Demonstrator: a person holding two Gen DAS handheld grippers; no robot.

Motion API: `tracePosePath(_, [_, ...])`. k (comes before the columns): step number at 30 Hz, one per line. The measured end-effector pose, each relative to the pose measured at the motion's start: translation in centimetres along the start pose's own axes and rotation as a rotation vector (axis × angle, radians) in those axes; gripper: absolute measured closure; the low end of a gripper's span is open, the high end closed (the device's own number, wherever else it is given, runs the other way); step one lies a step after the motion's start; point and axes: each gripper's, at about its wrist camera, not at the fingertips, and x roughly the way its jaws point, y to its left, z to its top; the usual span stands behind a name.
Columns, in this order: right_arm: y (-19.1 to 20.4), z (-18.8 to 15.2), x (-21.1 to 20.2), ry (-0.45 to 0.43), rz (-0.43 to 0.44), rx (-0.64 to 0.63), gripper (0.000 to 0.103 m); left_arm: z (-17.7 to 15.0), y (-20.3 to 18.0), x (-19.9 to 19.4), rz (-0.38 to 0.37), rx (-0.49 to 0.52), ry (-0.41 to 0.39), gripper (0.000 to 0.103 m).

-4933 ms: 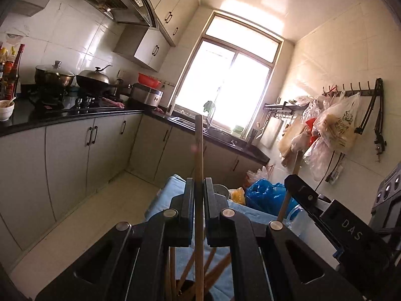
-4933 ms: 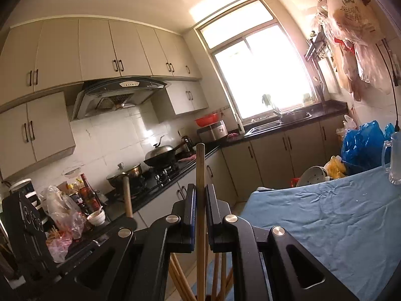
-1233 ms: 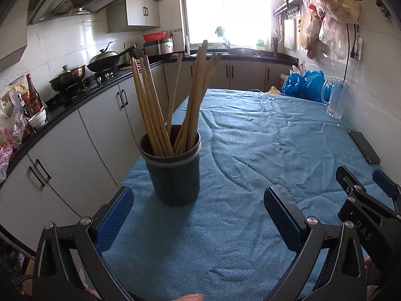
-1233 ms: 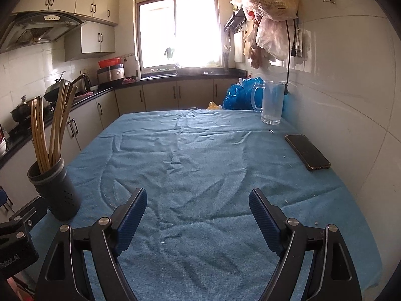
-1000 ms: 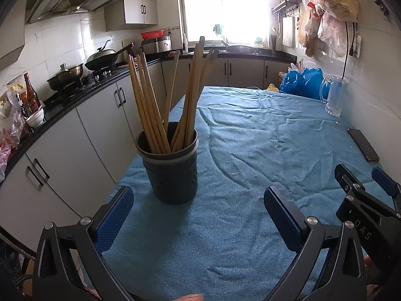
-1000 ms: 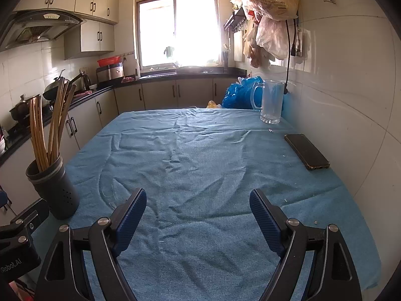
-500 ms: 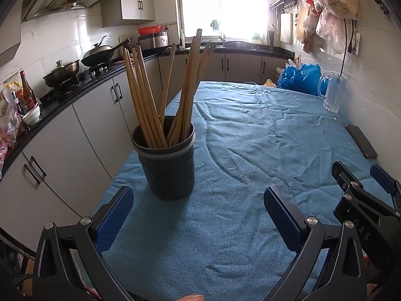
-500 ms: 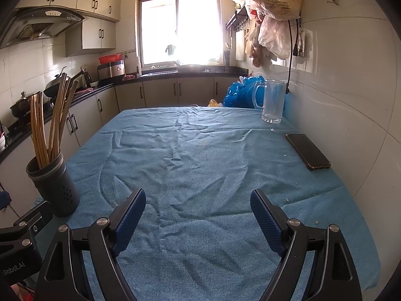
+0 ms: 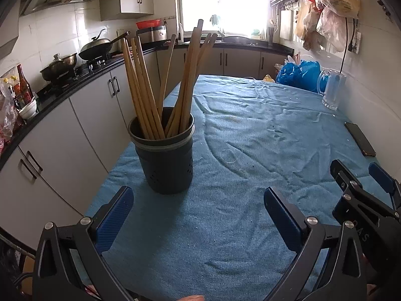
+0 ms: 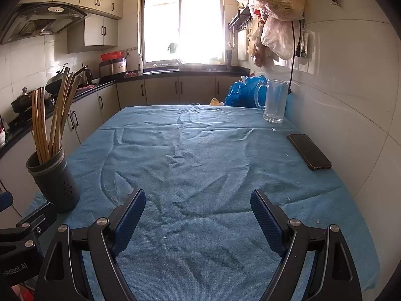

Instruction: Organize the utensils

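A dark grey perforated holder stands upright on the blue tablecloth near the table's left edge. Several long wooden chopsticks stand in it, fanned out. My left gripper is open and empty, low over the cloth a little in front of the holder. My right gripper is open and empty over the bare middle of the cloth. The holder and chopsticks show at the far left of the right wrist view. The right gripper's side shows at the left view's right edge.
A black phone lies near the right wall. A clear pitcher and blue plastic bags stand at the table's far right. Kitchen counters with pots run along the left. Bags hang on the right wall.
4.9 s ago each gripper was shut on a chopstick above the holder. Both are now open and empty. Over the last second the left gripper drew back slightly from the holder.
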Motion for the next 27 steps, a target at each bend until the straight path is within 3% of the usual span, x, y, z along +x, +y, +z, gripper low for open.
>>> tracePosePath(27, [0.6,-0.1,-0.8,-0.017,-0.002,-0.025,0.013,-0.6,1.3,0.5,-0.016,-0.034,0.04,0.0])
